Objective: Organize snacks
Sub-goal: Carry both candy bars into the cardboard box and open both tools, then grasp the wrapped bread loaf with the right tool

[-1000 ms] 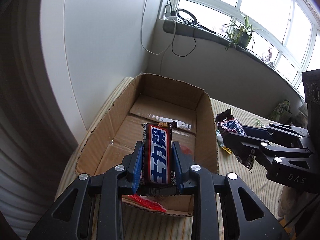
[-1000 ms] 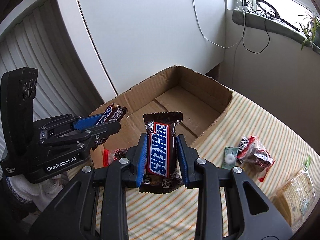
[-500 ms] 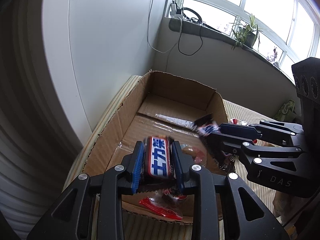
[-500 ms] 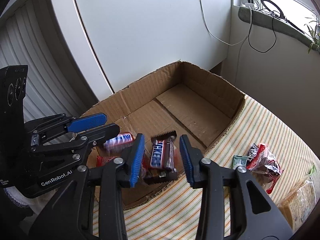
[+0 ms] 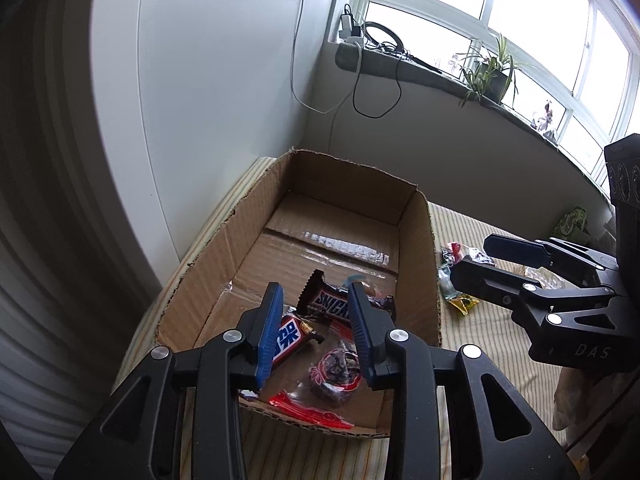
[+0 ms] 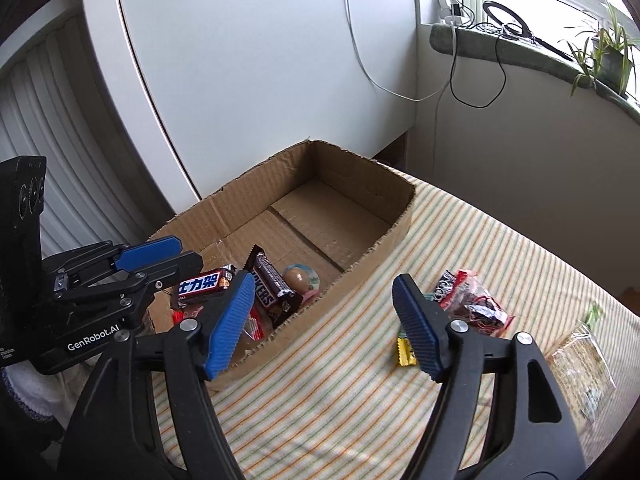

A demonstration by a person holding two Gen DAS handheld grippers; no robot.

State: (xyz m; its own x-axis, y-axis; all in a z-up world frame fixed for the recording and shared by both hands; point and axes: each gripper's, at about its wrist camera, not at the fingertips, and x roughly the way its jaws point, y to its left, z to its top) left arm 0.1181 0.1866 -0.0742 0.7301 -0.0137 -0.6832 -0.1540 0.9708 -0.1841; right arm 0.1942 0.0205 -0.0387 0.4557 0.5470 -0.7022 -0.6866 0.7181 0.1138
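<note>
An open cardboard box (image 5: 416,240) (image 6: 360,172) stands on the striped tablecloth. Two Snickers bars lie in its near end: one with Chinese lettering (image 5: 289,340) (image 6: 202,285) and one with English lettering (image 5: 334,307) (image 6: 269,285). A clear packet of dark snacks with a red edge (image 5: 334,372) lies beside them. My left gripper (image 5: 316,336) is open and empty above the box's near end. My right gripper (image 6: 324,328) is open and empty above the cloth to the right of the box.
More snacks lie on the cloth right of the box: a red and black packet (image 6: 470,302), a small yellow packet (image 6: 404,352) and a clear bag of biscuits (image 6: 586,368). A white wall stands behind the box. A windowsill with cables and plants (image 5: 490,76) runs along the back.
Both grippers opened and let go of their Snickers bars, which dropped into the near end of the box. The right gripper has moved right, off the box and over the cloth.
</note>
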